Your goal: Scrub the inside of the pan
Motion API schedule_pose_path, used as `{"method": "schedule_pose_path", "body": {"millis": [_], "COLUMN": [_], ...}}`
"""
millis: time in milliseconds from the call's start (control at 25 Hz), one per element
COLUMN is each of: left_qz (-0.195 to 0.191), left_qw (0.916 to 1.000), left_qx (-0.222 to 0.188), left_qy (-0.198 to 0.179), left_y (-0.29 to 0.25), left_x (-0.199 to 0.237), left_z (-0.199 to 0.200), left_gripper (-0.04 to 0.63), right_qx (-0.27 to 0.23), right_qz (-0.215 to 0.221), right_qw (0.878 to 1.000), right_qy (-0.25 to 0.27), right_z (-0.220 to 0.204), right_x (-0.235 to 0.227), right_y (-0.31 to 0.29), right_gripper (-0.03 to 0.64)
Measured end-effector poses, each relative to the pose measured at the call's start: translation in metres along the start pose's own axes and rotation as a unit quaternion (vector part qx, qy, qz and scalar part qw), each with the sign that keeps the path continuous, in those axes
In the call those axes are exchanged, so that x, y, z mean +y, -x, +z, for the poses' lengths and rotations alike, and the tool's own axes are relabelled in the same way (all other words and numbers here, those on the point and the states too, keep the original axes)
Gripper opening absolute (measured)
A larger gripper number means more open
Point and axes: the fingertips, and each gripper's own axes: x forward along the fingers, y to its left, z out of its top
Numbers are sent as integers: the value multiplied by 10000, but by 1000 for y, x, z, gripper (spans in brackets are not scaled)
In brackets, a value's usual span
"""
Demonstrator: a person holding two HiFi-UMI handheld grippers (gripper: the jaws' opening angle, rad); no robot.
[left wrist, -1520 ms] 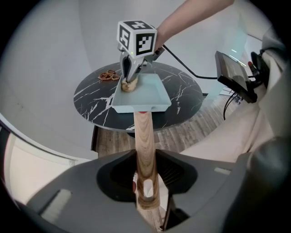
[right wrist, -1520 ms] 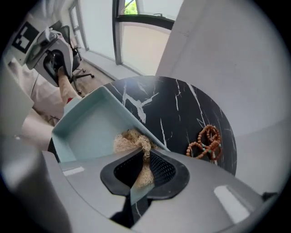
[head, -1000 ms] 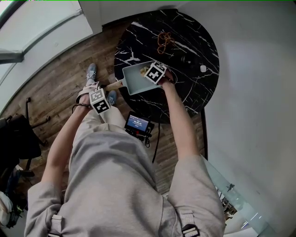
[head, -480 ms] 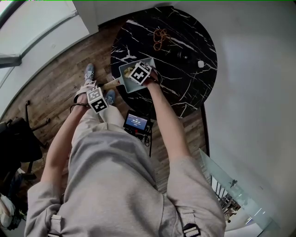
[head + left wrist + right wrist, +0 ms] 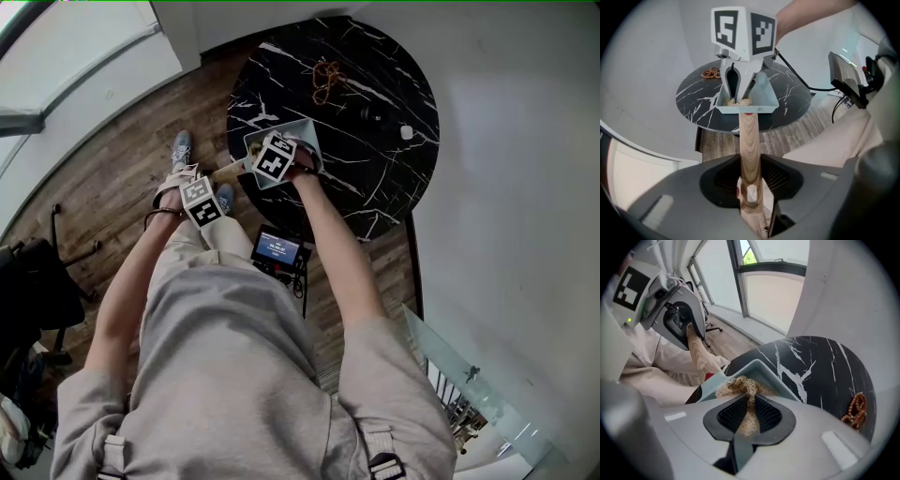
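Observation:
A square pale-blue pan (image 5: 302, 131) with a wooden handle (image 5: 230, 170) sits at the near-left edge of the round black marble table (image 5: 375, 178). My left gripper (image 5: 750, 187) is shut on the handle (image 5: 750, 150), off the table's edge. My right gripper (image 5: 749, 413) points down into the pan (image 5: 761, 367), shut on a tan fibrous scrubber (image 5: 740, 386) whose free end rests on the pan's floor near the handle-side wall. In the head view the right gripper (image 5: 277, 161) and its marker cube cover most of the pan's inside.
A brown bead bracelet (image 5: 328, 80) lies at the table's far side, with a small dark object (image 5: 373, 116) and a small white one (image 5: 407, 131) to the right. A device with a lit screen (image 5: 278, 249) sits by the person's lap. Wooden floor surrounds the table.
My right gripper has slid the scrubber across the pan toward the handle side. The left gripper and the handle have stayed where they were.

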Motion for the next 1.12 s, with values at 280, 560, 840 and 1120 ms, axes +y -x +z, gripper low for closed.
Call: {"method": "schedule_pose_path", "body": {"millis": [280, 560, 840, 1120], "left_qz": [-32, -65, -57, -29], "left_qw": [10000, 9999, 9999, 9999], "left_qx": [60, 92, 147, 132], "left_qy": [-43, -66, -68, -51], "left_y": [-1, 0, 0, 1], "left_x": [1, 1, 1, 2], "left_z": [-1, -1, -1, -1], "left_gripper": [130, 130, 130, 130], "right_qx": [-1745, -1089, -511, -305], "right_qz": [-359, -432, -29, 32], "right_qw": [9732, 9857, 9985, 9984], "right_qy": [-1454, -1213, -188, -474], "right_z": [-3, -1, -12, -33], "right_x": [-7, 3, 24, 12], "right_y": [26, 4, 0, 3], "right_gripper": [163, 150, 129, 123]}}
